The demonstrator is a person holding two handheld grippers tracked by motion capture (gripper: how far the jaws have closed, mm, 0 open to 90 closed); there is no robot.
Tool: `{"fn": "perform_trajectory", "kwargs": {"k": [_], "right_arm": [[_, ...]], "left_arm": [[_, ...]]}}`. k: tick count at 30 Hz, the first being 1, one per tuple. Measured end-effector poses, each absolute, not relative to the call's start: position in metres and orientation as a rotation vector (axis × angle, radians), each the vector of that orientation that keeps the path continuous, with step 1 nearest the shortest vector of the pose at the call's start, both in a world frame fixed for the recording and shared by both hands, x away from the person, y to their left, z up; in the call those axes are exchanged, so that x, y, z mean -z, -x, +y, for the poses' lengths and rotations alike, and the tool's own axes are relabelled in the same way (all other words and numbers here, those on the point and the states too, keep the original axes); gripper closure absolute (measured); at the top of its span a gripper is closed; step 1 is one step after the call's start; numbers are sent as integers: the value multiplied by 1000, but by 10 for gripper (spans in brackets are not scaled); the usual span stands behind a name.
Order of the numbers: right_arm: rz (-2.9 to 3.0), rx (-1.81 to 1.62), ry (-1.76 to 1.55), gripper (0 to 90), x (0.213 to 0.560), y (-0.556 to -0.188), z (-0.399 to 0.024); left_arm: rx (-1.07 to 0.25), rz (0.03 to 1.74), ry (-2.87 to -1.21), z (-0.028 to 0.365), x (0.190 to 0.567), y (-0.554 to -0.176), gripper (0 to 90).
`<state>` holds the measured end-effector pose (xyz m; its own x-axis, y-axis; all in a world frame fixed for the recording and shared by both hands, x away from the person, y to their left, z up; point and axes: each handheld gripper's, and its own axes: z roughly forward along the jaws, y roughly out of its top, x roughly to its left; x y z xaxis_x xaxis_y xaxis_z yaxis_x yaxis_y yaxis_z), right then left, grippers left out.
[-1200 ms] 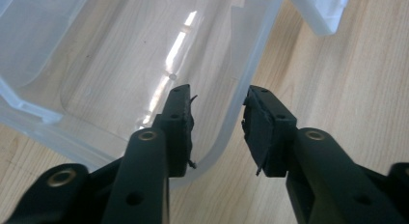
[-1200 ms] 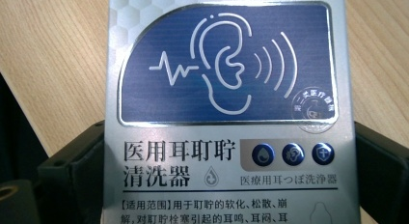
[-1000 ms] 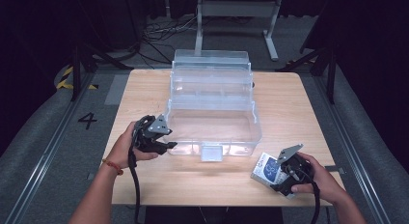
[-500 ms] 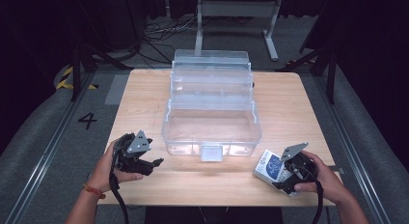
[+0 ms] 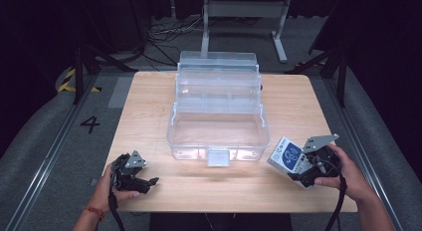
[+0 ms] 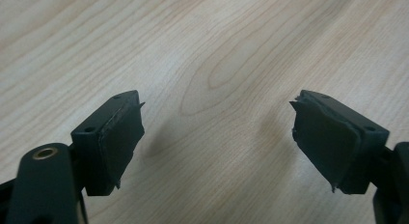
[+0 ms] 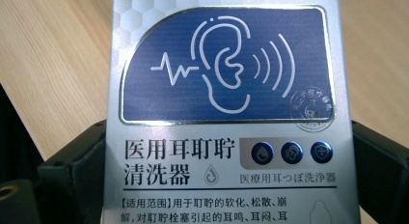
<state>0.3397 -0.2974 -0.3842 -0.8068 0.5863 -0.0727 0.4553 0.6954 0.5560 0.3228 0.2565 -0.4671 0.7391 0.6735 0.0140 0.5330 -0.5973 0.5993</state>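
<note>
A clear plastic tiered box (image 5: pixel 217 111) stands open in the middle of the wooden table (image 5: pixel 149 96). My right gripper (image 5: pixel 307 172) is at the table's front right, shut on a silver carton (image 5: pixel 287 159) with a blue ear symbol, lifted a little off the wood. In the right gripper view the carton (image 7: pixel 223 113) sits squeezed between the two black jaws. My left gripper (image 5: pixel 149 181) is low over the front left of the table, its jaws have just been opening, and they stand wide apart (image 6: pixel 217 137) with only bare wood between them.
A white latch tab (image 5: pixel 218 159) juts from the box's front wall. A metal stand (image 5: pixel 244 12) and cables lie on the floor beyond the table. Grey floor with a painted "4" (image 5: pixel 90 123) lies to the left.
My left gripper has come away from the box's front left corner, down and toward the table's front left edge. My right gripper has lifted the carton slightly.
</note>
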Motion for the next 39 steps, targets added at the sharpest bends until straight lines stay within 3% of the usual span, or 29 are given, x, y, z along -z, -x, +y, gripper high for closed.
{"fn": "perform_trajectory", "kwargs": {"k": [8, 18, 39], "right_arm": [[2633, -777, -755, 45, 352, -350, -289], [2617, -774, -619, 45, 316, -371, -261], [2678, -663, -392, 46, 298, -422, -185]], "left_arm": [[-330, 917, -2249, 261, 481, -319, 139], [-341, 911, -2242, 262, 482, -318, 134], [-339, 907, -2241, 262, 483, -319, 132]]}}
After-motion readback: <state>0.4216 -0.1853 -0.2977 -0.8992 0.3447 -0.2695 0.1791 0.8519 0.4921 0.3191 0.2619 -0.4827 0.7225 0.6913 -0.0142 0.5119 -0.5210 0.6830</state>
